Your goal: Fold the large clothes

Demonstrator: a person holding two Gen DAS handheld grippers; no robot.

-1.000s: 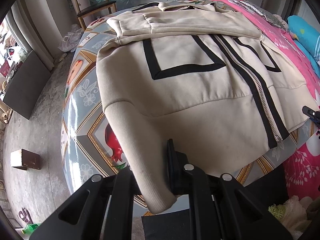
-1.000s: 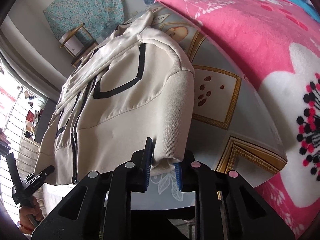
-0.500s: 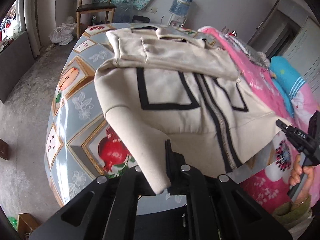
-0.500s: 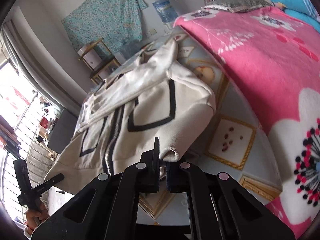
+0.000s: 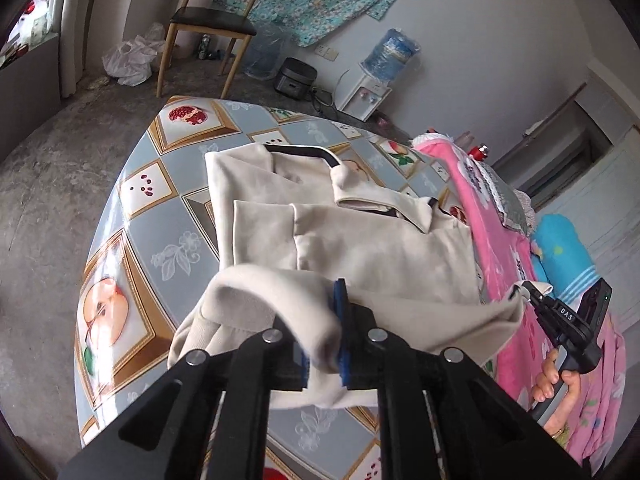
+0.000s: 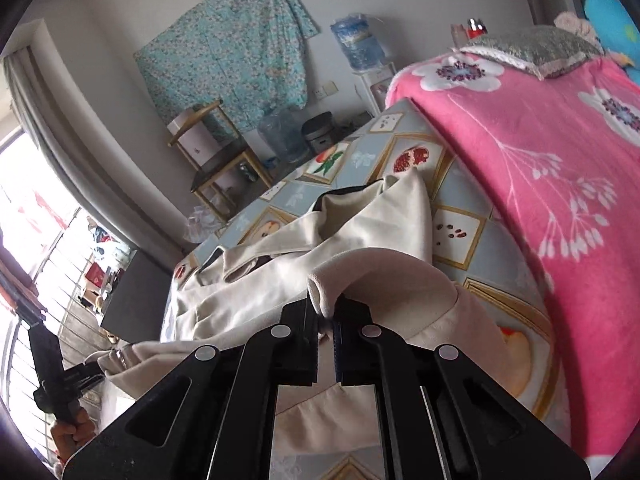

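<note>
Left tool [image 5: 322, 344] and right tool [image 6: 326, 320] each clamp the jacket's [image 5: 360, 248] near hem, jaws easing apart — folded body lies ahead on the bench [image 5: 168, 236], equally near both.

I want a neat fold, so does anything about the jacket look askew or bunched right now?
Yes. The jacket is mid-fold: its lifted hem sags between the left gripper and right gripper, whose jaws are opening on the cloth, and the collar end lies rumpled on the table.
</note>
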